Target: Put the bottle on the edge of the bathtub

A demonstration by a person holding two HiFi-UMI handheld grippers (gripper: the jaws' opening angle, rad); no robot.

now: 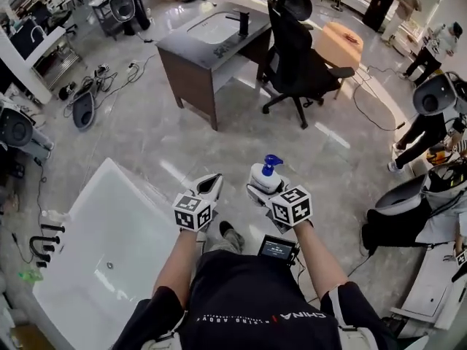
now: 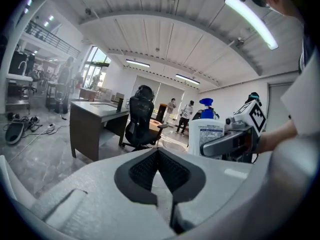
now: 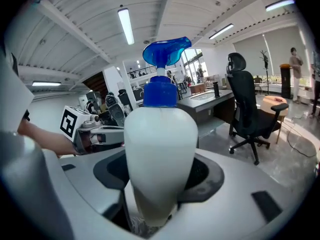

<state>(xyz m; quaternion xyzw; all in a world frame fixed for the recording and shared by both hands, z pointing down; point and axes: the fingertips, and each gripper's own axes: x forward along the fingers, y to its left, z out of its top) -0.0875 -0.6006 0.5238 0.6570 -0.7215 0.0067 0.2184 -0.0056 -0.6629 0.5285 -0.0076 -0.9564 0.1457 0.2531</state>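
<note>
**A:** Is any writing showing?

**B:** The bottle [image 3: 160, 149] is wearing a printed label [image 2: 209, 135], which is showing in the left gripper view, but the print is coming through too small to read. The dark shirt [image 1: 255, 297] of the person wearing the camera is showing "CHINA" in white, upside down in the head view. A cube [image 1: 292, 206] on each gripper is showing black-and-white square markers.

**A:** What is the bottle looking like, and where is it sitting?

**B:** It is showing as smooth white plastic, rounded at the shoulders, with a bright blue pump head. The right gripper [image 1: 264, 189] is holding it upright, with its black fingers [image 3: 210, 174] standing wide apart and pressing on the lower body from both sides. The bottle is hanging over the glossy grey stone floor [image 1: 146, 130], to the right of the white bathtub [image 1: 135, 181] and apart from its edge.

**A:** And the other gripper?

**B:** The left gripper [image 2: 159, 153] is carrying nothing, and its ribbed fingers are meeting at the tips. It is hovering just beside the right one, on the bathtub's side.

**A:** What is standing around?

**B:** Ahead, a dark brown tabletop [image 1: 190, 46] is carrying a sunken white basin [image 1: 213, 28] and a black tap [image 1: 243, 24]. A black office chair [image 1: 295, 60] is standing beside it, with a round orange stool [image 1: 339, 44] behind. Cables [image 1: 109, 86] are trailing across the floor at the left, and people [image 1: 436, 46] are standing at the right edge.
</note>
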